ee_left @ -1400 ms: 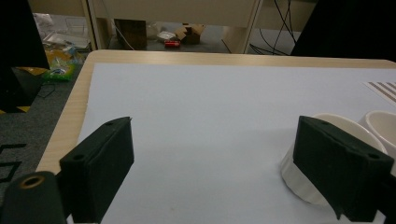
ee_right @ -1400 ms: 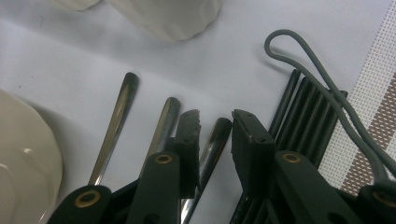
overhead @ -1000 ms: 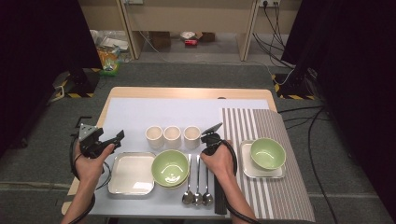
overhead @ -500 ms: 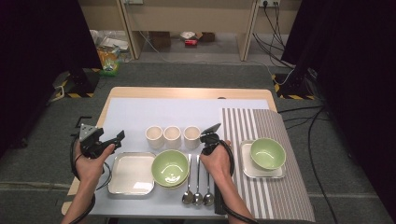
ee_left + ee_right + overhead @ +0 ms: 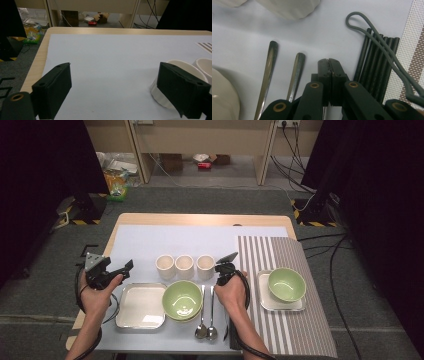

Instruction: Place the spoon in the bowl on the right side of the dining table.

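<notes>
Holding two grippers, we keep the left gripper [image 5: 113,92] wide apart; the right gripper [image 5: 328,65] has just closed on nothing, between spoons [image 5: 295,75] and chopsticks [image 5: 375,67].

Two spoons [image 5: 206,312] right of stacked bowls [image 5: 183,300], cups [image 5: 184,266] behind them

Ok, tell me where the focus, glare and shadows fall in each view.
High view: even light on the table, dark at both sides, all fairly sharp. Left gripper view: the near tongs look soft, the white cup casts a faint shadow. Right gripper view: the shut tongs and spoon handles are sharp, with glare along the spoons and soft shadows beside them.
</notes>
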{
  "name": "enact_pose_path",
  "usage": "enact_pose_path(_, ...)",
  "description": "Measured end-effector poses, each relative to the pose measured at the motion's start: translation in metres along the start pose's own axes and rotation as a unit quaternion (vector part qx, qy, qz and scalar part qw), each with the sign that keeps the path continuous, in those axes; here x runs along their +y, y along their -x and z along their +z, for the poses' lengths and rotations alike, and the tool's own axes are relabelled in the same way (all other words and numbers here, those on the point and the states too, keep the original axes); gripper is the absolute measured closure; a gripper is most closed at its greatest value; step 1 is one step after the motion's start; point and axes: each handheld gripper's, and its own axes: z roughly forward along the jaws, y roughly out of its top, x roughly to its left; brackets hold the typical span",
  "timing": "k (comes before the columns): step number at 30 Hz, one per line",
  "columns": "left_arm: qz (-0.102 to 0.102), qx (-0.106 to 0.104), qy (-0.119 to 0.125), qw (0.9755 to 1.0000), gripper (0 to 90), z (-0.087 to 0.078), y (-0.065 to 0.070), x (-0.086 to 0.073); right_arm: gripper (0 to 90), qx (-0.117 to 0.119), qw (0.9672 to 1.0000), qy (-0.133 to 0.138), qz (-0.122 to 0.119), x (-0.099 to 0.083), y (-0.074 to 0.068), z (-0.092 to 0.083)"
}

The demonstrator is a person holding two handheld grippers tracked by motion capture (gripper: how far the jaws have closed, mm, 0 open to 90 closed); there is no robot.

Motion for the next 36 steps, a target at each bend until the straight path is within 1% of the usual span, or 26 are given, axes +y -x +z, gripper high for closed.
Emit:
enact_pose_path(6, 0.001, -0.001, 0.0, 1.0, 11.5, 0.0, 0.0, 0.0, 89.4, 0.002, 1.0, 0.001, -0.005, -0.001, 0.001, 0.0)
enact_pose_path(7, 0.001, -0.001, -0.001, 1.0, 11.5, 0.0, 0.0, 0.0, 89.7, 0.005, 1.0, 0.001, -0.003, -0.001, 0.002, 0.0)
enact_pose_path(8, 0.001, 0.0, -0.001, 1.0, 11.5, 0.0, 0.0, 0.0, 90.0, 0.008, 0.9999, -0.001, 0.007, -0.001, 0.002, 0.0)
enact_pose_path(12, 0.001, 0.0, 0.0, 1.0, 11.6, 0.0, 0.0, 0.0, 90.0, 0.019, 0.9997, 0.001, 0.015, -0.001, 0.005, 0.0)
enact_pose_path(13, 0.001, 0.0, 0.0, 1.0, 11.6, -0.001, -0.001, 0.0, 90.0, 0.021, 0.9997, 0.002, 0.013, -0.001, 0.006, 0.0)
enact_pose_path(15, 0.0, 0.0, 0.0, 1.0, 11.6, 0.0, -0.002, 0.0, 90.0, 0.032, 0.9993, 0.003, 0.019, -0.001, 0.008, -0.002)
enact_pose_path(17, -0.002, 0.001, -0.002, 1.0, 11.6, 0.0, -0.002, 0.0, 90.0, 0.041, 0.9989, 0.01, 0.02, 0.0, 0.012, -0.006)
enact_pose_path(19, -0.002, 0.001, -0.001, 1.0, 11.6, 0.0, -0.002, 0.0, 90.0, 0.05, 0.9985, 0.011, 0.019, 0.001, 0.014, -0.009)
enact_pose_path(20, -0.002, 0.001, -0.001, 1.0, 11.6, 0.0, -0.002, 0.0, 90.0, 0.053, 0.9984, 0.013, 0.015, 0.001, 0.016, -0.01)
enact_pose_path(21, -0.002, 0.001, -0.001, 1.0, 11.6, -0.001, -0.002, 0.0, 90.0, 0.056, 0.9982, 0.012, 0.019, 0.002, 0.016, -0.012)
enact_pose_path(22, -0.002, 0.002, 0.0, 1.0, 11.6, -0.001, -0.002, 0.0, 90.0, 0.059, 0.998, 0.016, 0.014, 0.002, 0.018, -0.013)
enact_pose_path(23, -0.002, 0.002, 0.001, 1.0, 11.6, -0.001, -0.003, 0.0, 90.0, 0.061, 0.9978, 0.017, 0.021, 0.002, 0.018, -0.016)
enact_pose_path(24, -0.002, 0.002, 0.001, 1.0, 11.6, -0.001, -0.003, 0.0, 90.0, 0.064, 0.9976, 0.021, 0.017, 0.002, 0.02, -0.018)
enact_pose_path(25, -0.002, 0.002, 0.001, 1.0, 11.6, -0.001, -0.003, 0.0, 90.0, 0.067, 0.9972, 0.022, 0.022, 0.002, 0.021, -0.021)
enact_pose_path(31, -0.003, 0.003, 0.001, 1.0, 11.6, -0.001, -0.003, 0.0, 90.0, 0.073, 0.9961, 0.046, 0.015, 0.004, 0.029, -0.035)
enact_pose_path(36, -0.004, 0.004, 0.0, 1.0, 11.6, -0.001, -0.004, 0.0, 90.0, 0.081, 0.9944, 0.065, 0.017, 0.006, 0.034, -0.046)
